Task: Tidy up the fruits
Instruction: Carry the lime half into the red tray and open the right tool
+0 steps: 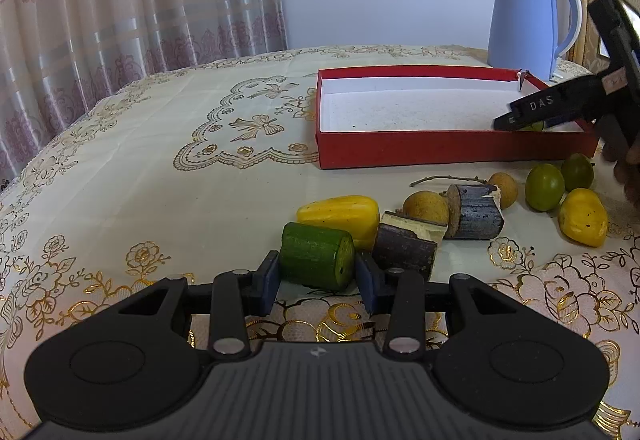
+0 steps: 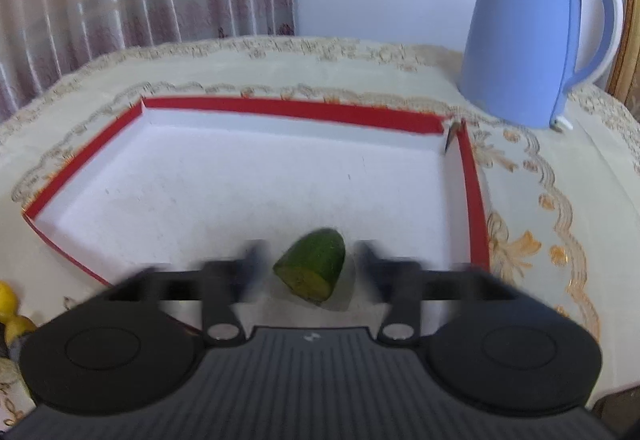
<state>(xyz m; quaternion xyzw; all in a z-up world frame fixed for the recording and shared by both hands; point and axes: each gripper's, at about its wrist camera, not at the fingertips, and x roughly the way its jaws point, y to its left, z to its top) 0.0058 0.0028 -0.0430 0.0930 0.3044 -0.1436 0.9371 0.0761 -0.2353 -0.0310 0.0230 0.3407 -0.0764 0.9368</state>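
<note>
We have our right gripper spread wide over the red box, so the green cut piece lies free on the white floor near the 5 o'clock corner, clear of both pads. Our left gripper clamps the green cylinder on the tablecloth. The other fruits wait at 2 o'clock, just outside the box, probably next in line.

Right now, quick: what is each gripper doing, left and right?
Left gripper: shut on the green cylinder.
Right gripper: open, green wedge lying loose between the jaws in the red box.
</note>
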